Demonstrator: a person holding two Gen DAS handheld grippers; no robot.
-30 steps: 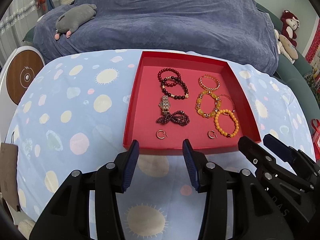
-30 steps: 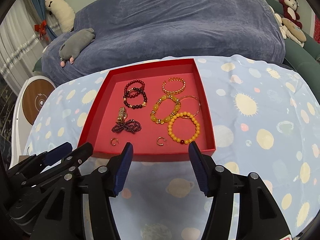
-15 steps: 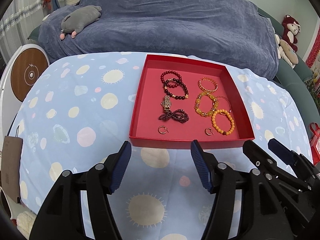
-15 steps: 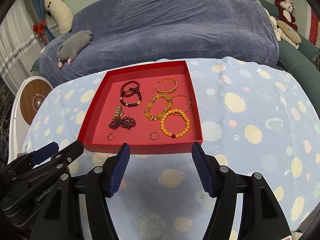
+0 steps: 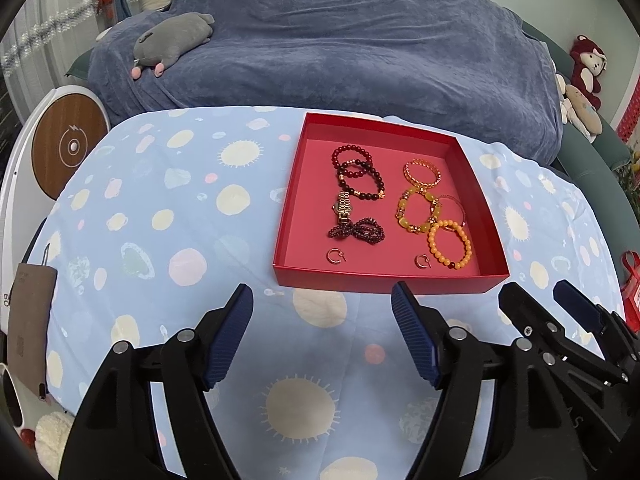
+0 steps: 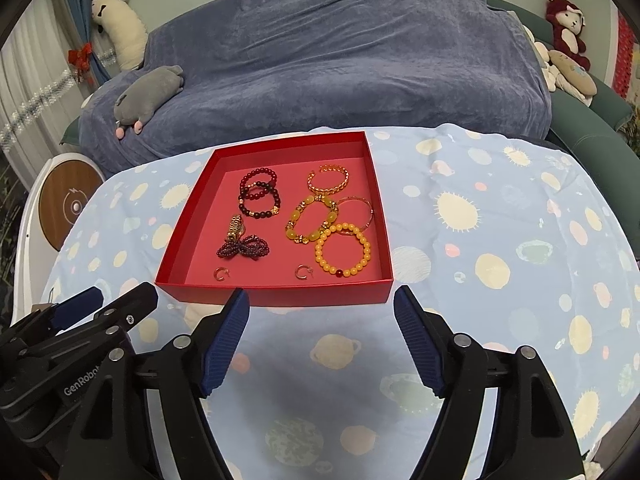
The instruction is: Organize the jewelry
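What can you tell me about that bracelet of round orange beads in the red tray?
The round orange bead bracelet is a closed ring of smooth, glossy, uniform beads with one dark red bead on its near side. It lies flat on the floor of the shallow red tray, in the near right corner. Its far edge overlaps the chunky yellow stone bracelet and a thin gold bangle. Neither gripper touches it.
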